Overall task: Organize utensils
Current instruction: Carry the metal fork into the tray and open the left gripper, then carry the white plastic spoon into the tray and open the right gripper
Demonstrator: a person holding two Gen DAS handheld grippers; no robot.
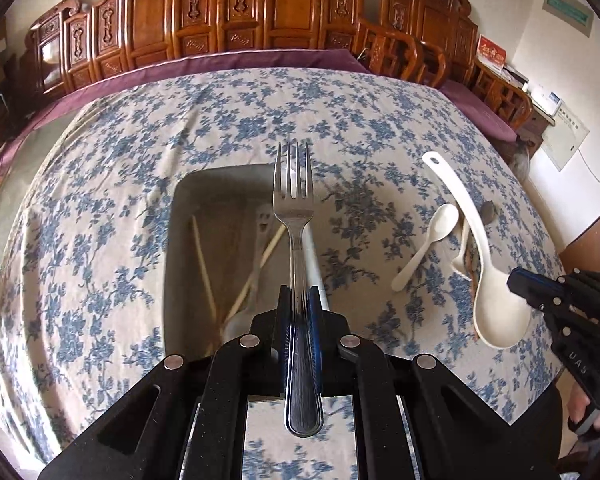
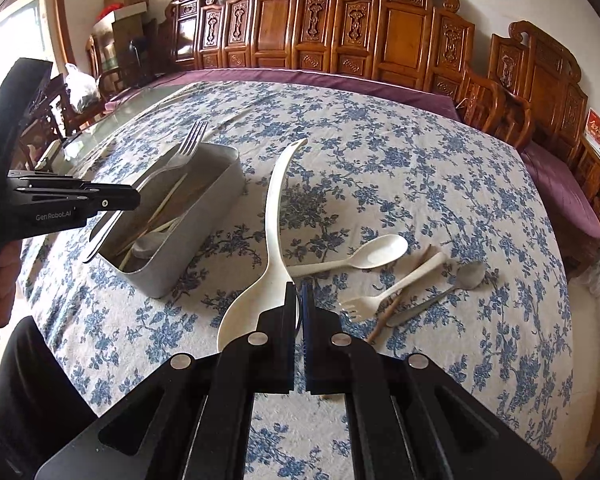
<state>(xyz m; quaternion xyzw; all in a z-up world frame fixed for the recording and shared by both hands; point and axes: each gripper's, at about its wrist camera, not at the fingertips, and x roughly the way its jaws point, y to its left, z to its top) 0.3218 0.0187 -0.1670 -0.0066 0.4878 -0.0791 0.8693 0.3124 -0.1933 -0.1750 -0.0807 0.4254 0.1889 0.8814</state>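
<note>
My left gripper is shut on the handle of a metal fork, whose tines point away from me above a grey metal box. The right wrist view shows that gripper holding the fork over the box. Chopsticks and a pale spoon lie inside the box. My right gripper is shut on the bowl edge of a long white ladle, to the right of the box. In the left wrist view, the right gripper grips the ladle.
On the floral cloth to the right lie a white spoon, a white plastic fork, a metal spoon and a wooden stick. Carved wooden chairs line the table's far edge.
</note>
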